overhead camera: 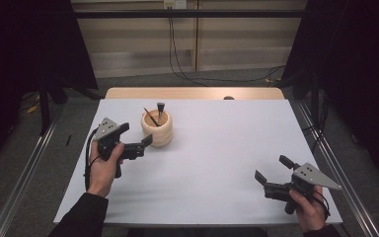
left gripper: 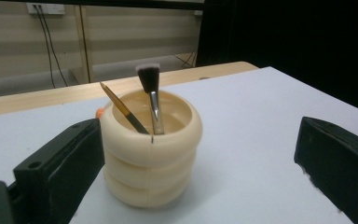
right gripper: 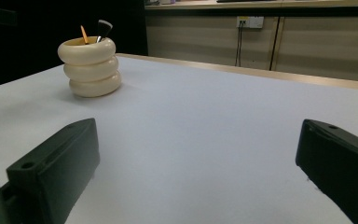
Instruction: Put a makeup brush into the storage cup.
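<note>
Tabletop holder (left gripper: 150, 149) beside left jaws

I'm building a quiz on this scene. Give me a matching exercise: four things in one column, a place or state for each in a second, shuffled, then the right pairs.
Things:
1. holder
2. brush
3. left tongs
4. right tongs

Places or states:
A. open, over bare table at the near right
B. cream, ringed, standing on the white table
C. open, right beside the holder
D. bristles up, inside the holder next to a pencil

Pairs: 1-B, 2-D, 3-C, 4-A
</note>
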### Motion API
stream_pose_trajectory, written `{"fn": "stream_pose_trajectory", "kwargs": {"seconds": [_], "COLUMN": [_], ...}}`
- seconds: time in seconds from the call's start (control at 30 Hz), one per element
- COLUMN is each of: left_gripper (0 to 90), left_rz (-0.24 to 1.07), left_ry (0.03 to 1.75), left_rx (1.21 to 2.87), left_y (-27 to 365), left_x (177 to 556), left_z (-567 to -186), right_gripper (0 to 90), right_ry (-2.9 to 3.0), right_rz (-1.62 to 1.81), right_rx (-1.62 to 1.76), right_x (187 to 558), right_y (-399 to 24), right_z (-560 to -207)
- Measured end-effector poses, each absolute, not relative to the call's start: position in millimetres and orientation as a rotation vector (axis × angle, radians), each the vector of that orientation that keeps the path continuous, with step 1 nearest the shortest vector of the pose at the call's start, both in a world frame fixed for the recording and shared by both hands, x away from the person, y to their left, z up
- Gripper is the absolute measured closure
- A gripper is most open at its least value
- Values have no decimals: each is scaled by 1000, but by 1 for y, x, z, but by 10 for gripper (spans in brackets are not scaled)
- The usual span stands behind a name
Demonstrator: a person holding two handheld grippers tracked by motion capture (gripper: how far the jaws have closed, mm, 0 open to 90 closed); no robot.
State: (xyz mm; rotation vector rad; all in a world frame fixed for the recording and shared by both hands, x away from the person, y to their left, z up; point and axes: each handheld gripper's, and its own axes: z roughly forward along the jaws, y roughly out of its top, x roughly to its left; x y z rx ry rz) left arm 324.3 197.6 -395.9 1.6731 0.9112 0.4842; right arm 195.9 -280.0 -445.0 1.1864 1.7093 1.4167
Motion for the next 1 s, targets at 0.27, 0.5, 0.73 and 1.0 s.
{"fn": "stream_pose_trajectory", "kwargs": {"seconds": [0.27, 0.5, 0.73, 1.0], "left_gripper": [15, 15, 15, 15], "left_rz": [470, 470, 471, 464], "left_ry": [911, 908, 911, 910], "left_rx": [1683, 1691, 1675, 1662], "left_y": [204, 210, 219, 227], "left_x": [304, 288, 269, 248], "left_z": [-405, -411, -419, -424], "right_gripper": [0, 0, 0, 0], "right_ry": [1714, 1714, 1707, 1715], "right_rz": [1415, 1415, 1413, 1416], "right_rx": [1183, 1191, 1191, 1188], "right_x": [196, 196, 196, 195], "right_y": [-280, -280, -280, -280], "right_z": [-445, -445, -445, -445]}}
